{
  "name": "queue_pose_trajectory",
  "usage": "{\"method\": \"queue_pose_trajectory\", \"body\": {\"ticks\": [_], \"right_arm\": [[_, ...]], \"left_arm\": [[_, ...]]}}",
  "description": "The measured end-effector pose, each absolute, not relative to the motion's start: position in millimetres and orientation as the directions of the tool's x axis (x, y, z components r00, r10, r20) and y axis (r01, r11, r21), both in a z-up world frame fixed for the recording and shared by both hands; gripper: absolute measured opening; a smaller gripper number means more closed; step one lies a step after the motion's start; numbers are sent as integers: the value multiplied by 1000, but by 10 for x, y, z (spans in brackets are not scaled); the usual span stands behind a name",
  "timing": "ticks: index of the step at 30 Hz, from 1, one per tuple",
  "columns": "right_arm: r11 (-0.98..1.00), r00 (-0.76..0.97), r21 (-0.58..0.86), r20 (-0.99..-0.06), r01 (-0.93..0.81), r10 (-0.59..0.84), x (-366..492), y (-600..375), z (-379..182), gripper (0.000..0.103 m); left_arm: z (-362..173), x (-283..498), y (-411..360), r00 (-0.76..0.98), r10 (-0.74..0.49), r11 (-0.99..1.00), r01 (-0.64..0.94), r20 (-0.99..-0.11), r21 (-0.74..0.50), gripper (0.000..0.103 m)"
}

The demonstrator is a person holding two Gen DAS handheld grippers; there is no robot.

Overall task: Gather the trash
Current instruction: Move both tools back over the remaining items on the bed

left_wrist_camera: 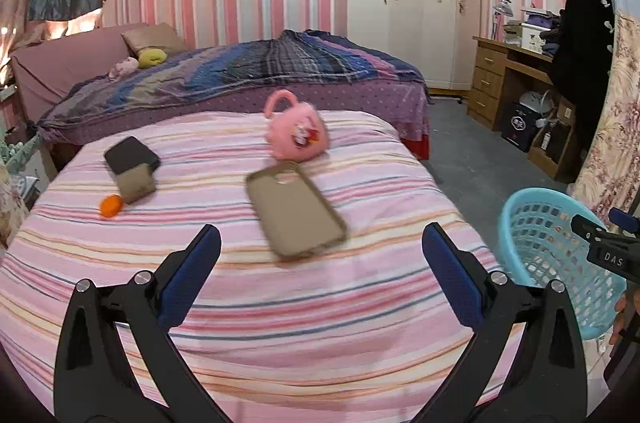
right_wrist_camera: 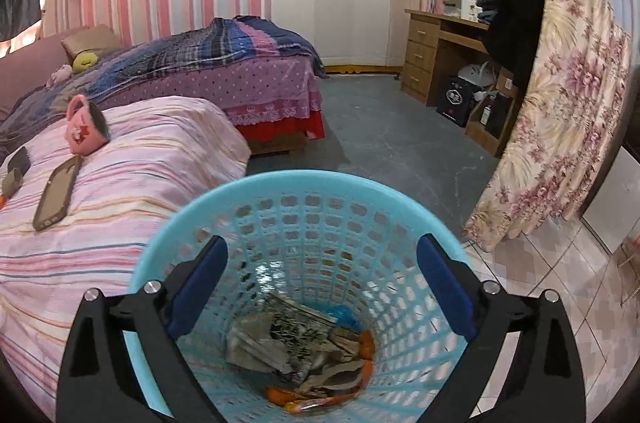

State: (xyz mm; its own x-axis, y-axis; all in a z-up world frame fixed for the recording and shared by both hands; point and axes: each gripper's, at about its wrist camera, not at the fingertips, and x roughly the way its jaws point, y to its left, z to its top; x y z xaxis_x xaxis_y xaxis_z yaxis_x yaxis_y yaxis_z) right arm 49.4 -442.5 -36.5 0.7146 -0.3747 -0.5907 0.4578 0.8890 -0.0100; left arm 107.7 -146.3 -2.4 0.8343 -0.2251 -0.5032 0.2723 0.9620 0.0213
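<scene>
We see a bed (left_wrist_camera: 280, 303) under a soft pink striped cover, and just beside it a round pale-blue lattice plastic basket (right_wrist_camera: 320, 183) holding crumpled paper and orange scraps (right_wrist_camera: 304, 351). On the cover lie a flat tan phone case (left_wrist_camera: 296, 211), a pink mug (left_wrist_camera: 298, 135) on its side, and an orange peel (left_wrist_camera: 111, 206). Our left gripper (left_wrist_camera: 320, 243) spreads wide and empty above the cover; our right gripper (right_wrist_camera: 322, 255) gapes wide over the basket.
</scene>
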Motion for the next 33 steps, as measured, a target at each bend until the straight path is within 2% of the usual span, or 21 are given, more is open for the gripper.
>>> {"method": "queue_pose_trajectory", "body": {"ticks": [6, 19, 23, 27, 33], "right_arm": [[916, 751, -32, -562, 401, -348, 659, -4038, -288, 94], [962, 793, -3, -565, 274, -228, 1225, -3351, -120, 97], [982, 822, -33, -542, 184, -172, 1474, -2993, -59, 97], [989, 831, -38, -538, 143, -141, 1684, -2809, -14, 98], [997, 831, -45, -551, 63, -78, 2149, -2424, 50, 98]], "left_arm": [[29, 1203, -1147, 851, -179, 972, 231, -494, 46, 97], [262, 1768, -340, 875, -82, 994, 106, -478, 24, 97], [288, 1939, -63, 873, -41, 998, 55, -487, 14, 97], [219, 2063, 181, 871, 2, 1000, 9, -491, 21, 98], [-29, 2283, 535, 837, 43, 998, -60, -546, -14, 98]]}}
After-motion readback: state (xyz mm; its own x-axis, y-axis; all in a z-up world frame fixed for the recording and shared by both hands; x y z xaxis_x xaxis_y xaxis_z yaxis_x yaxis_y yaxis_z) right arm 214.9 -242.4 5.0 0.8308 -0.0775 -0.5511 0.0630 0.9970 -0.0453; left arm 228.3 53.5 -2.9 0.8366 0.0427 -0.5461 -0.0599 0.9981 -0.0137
